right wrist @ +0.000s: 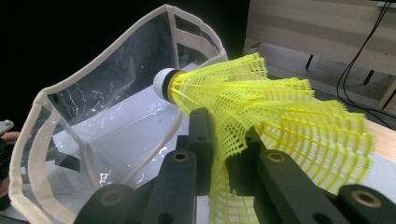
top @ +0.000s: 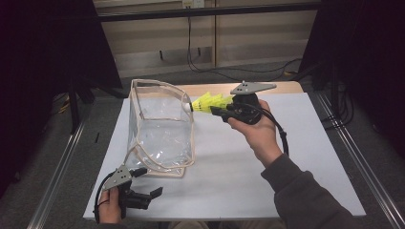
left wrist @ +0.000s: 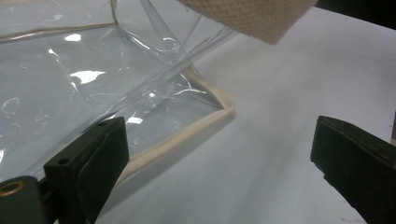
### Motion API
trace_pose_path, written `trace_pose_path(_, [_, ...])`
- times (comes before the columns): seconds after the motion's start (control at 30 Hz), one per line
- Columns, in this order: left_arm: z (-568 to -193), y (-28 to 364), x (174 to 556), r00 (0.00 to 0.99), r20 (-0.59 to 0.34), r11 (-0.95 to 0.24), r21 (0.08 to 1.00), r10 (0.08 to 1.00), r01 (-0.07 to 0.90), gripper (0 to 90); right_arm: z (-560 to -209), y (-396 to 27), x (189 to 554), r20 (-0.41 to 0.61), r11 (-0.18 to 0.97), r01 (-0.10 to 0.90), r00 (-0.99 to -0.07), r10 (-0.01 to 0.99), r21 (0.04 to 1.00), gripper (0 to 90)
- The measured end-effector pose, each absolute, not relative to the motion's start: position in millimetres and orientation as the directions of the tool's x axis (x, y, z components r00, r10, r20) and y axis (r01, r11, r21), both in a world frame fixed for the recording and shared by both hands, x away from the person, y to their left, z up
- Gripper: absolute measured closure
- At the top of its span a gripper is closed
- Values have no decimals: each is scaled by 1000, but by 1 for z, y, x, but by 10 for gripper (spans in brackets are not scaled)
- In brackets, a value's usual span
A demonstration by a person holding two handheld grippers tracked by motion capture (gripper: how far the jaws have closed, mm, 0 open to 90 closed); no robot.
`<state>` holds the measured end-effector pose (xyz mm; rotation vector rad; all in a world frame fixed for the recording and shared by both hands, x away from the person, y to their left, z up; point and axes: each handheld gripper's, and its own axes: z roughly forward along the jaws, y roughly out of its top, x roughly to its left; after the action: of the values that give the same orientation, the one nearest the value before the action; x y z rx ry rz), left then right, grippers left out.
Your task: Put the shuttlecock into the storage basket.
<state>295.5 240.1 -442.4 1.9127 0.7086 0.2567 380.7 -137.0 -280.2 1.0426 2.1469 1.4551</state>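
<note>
yellow shuttlecock (top: 212, 102) is clamped by its skirt in the right gripper (top: 220, 111), just beside the clear bag (top: 160, 126) rim, cork end pointed at the bag's open top. its long axis is aimed into the bag. left gripper (top: 152, 196) is held with jaws apart at the bag's near corner, nothing grasped.

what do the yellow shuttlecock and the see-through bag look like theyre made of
Shuttlecock: skirt looks like moulded yellow plastic mesh, with a smooth white tip, possibly foam or cork. Bag: glossy clear plastic, likely vinyl, given glare and creases, edged with beige woven tape.
</note>
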Motion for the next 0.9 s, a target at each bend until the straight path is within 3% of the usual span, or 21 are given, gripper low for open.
trace_pose_path(0.4, [-442, 240, 295, 804, -135, -292, 887, 578, 359, 40, -274, -141, 382, 118, 194, 379, -661, 741, 905, 815])
trace_pose_path(0.9, [-443, 240, 295, 806, -138, -293, 885, 576, 361, 39, -266, -102, 381, 85, 240, 347, -708, 701, 907, 815])
